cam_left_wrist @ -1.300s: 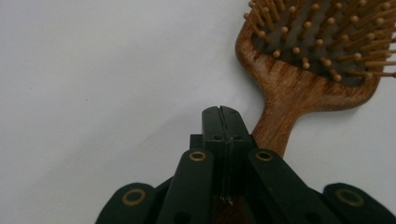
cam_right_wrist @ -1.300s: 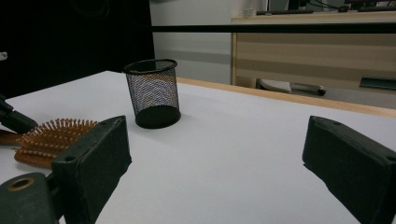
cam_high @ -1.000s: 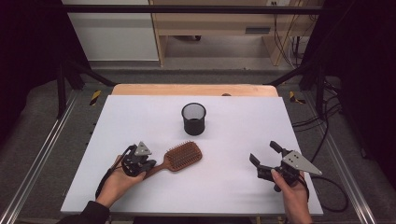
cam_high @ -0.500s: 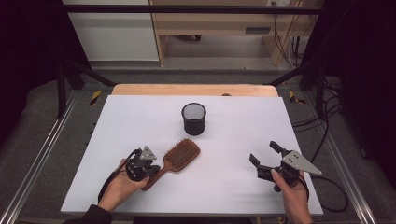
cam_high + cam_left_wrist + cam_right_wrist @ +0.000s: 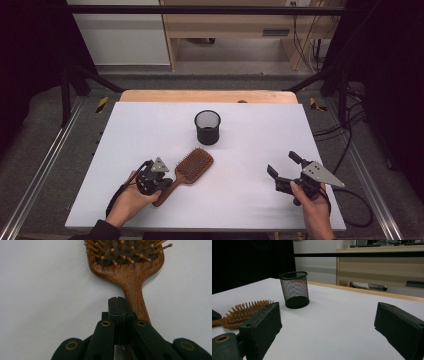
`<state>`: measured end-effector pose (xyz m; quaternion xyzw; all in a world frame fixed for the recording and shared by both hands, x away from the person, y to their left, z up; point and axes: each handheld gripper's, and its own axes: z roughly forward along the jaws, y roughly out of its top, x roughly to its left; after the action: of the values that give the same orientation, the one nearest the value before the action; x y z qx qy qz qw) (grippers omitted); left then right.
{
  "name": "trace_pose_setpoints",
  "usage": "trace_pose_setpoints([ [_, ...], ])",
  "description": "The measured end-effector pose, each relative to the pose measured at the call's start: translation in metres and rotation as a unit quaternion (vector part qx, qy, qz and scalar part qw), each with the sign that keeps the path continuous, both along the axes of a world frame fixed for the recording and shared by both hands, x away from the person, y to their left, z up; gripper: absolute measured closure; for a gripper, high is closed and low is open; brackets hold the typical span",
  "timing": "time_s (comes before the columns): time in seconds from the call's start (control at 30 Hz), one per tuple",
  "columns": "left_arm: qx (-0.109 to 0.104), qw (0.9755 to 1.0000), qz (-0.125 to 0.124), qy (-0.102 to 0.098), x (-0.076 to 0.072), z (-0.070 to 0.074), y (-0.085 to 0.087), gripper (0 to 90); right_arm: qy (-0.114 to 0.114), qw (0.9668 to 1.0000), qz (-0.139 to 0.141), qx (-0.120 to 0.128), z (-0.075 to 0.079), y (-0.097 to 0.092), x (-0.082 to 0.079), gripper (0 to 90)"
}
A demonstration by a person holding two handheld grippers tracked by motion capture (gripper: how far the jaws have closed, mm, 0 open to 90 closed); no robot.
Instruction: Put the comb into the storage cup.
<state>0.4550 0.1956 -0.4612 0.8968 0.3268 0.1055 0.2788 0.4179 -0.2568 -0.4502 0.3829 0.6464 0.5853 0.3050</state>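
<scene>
Here's the white table (image 5: 150, 125), wide and bare across its left side, with a strip of pale wood (image 5: 165, 96) showing along the far edge. Beyond it, a wooden bench (image 5: 240, 22) at the far right of centre, and a white panel (image 5: 120, 35) to its left. A black bar (image 5: 200, 9) runs across the far top. Metal rail (image 5: 45, 165) down the left side. Black cables (image 5: 352, 117) on the dark floor, right. Yellow-and-black mark (image 5: 102, 104) by the far left corner.
</scene>
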Motion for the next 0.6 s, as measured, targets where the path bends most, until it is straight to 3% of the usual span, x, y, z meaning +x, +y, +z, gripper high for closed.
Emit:
trace_pose_setpoints([
  [0.37,-0.015,0.9996,0.017,-0.015,0.000,0.010,-0.001,90.0,0.000,1.0000,0.001,0.000,0.000,0.000,0.000,7.3],
  [0.6,-0.008,0.9998,0.016,-0.013,-0.003,0.017,-0.006,90.0,-0.001,1.0000,0.003,-0.001,0.000,0.001,0.000,7.2],
])
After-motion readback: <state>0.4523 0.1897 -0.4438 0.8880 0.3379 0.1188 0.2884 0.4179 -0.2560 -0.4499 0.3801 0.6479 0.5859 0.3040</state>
